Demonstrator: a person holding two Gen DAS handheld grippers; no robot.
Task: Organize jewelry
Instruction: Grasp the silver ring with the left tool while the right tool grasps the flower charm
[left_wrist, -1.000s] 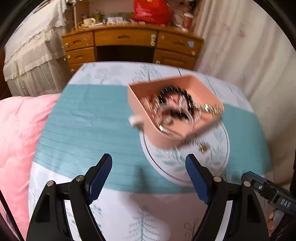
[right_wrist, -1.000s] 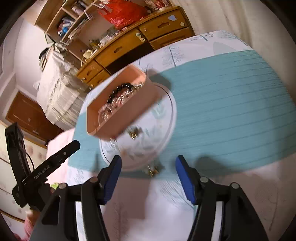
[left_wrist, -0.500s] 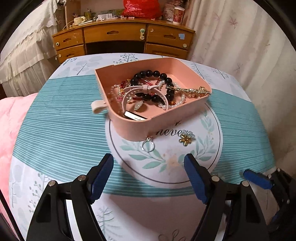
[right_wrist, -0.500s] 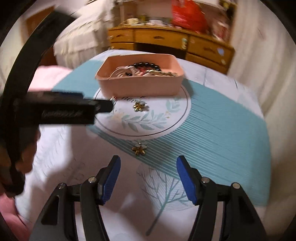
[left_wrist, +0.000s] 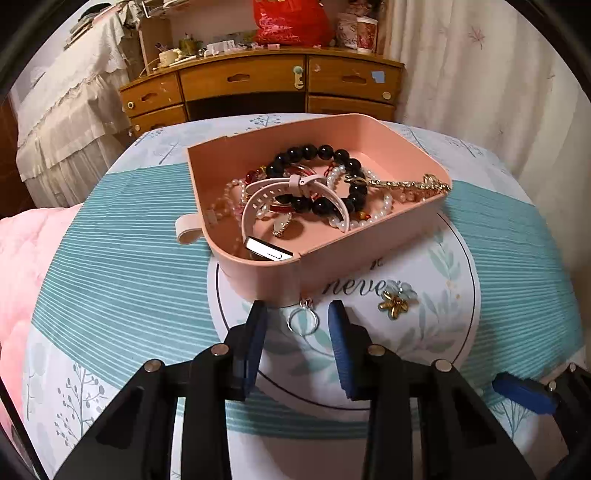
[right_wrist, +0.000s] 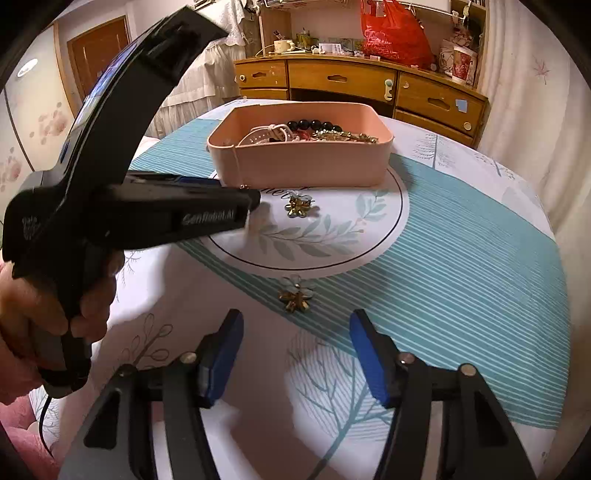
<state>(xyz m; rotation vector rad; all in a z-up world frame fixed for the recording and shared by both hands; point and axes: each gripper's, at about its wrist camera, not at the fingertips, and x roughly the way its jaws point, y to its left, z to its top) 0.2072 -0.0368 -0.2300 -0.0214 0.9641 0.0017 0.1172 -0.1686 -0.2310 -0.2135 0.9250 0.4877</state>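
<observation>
Here the left gripper (left_wrist: 297, 319) is sitting low over the tablecloth (left_wrist: 122, 280), its blue pads (left_wrist: 256, 332) parted around a silver ring (left_wrist: 303, 320) without visibly touching it. The ring is lying just in front of the pink tray (left_wrist: 373, 254), and whether its top is touching the tray wall is too fine to tell. In the right view the ring is hiding behind the left gripper's black body, which is reaching in level from the left, with the person's hand (right_wrist: 44, 325) wrapping its handle at the frame edge.

Inside the tray a black bead bracelet (left_wrist: 325, 177), a pale watch strap (left_wrist: 280, 192), pearl strands (left_wrist: 373, 212) and a gold chain (left_wrist: 406, 183) are lying tangled, so where each piece ends is hard to make out. The chain is draping over the tray's right rim.

A gold flower earring (left_wrist: 394, 303) is resting on the round print, right of the ring and near the tray. A second flower earring (right_wrist: 295, 297) is lying nearer the right gripper (right_wrist: 295, 354), which is hovering just behind it with jaws wide apart, holding nothing. A wooden dresser (right_wrist: 354, 79) is standing beyond the table.
</observation>
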